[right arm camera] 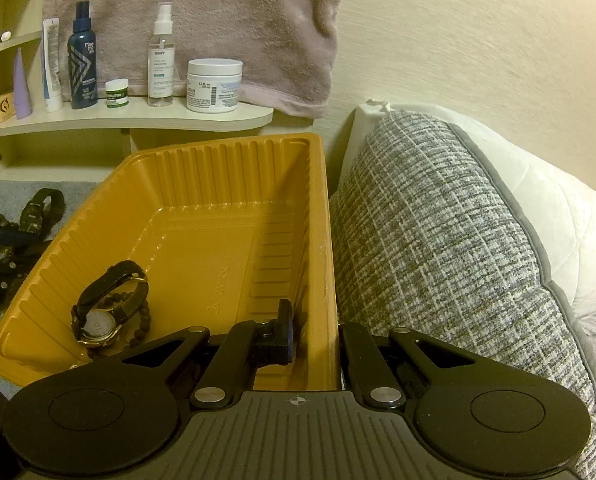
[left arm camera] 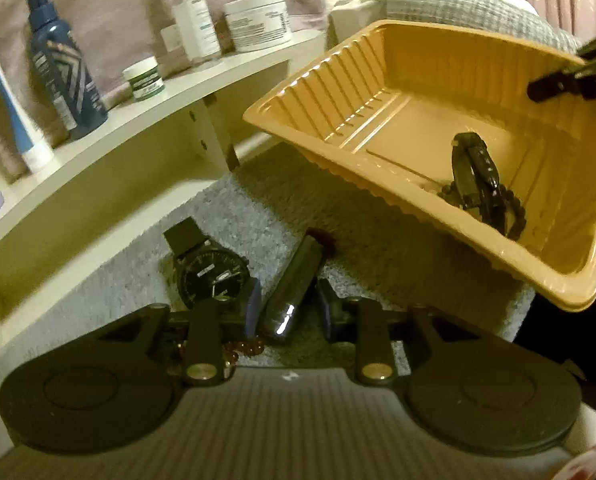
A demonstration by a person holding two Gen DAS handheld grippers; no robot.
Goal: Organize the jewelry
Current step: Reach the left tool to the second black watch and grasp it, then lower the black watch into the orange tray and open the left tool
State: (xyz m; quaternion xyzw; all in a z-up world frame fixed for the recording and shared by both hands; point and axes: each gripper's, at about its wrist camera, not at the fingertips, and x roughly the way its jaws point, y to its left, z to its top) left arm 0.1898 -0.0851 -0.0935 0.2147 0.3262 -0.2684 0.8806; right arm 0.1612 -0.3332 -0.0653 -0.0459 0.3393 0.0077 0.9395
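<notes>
An orange plastic tray is held tilted above the grey mat; it fills the right wrist view. My right gripper is shut on the tray's right wall, and it shows at the tray's far edge in the left wrist view. Inside lie a black-strapped watch and a dark bead bracelet. My left gripper is low over the mat, its jaws around a dark metal watch band. A black-faced watch lies just left of it. Brown beads lie under the left finger.
A cream shelf behind holds a blue bottle, a spray bottle, a white jar, a small green jar and tubes. A pink towel hangs above. A grey checked pillow lies right of the tray. More dark jewelry lies on the mat.
</notes>
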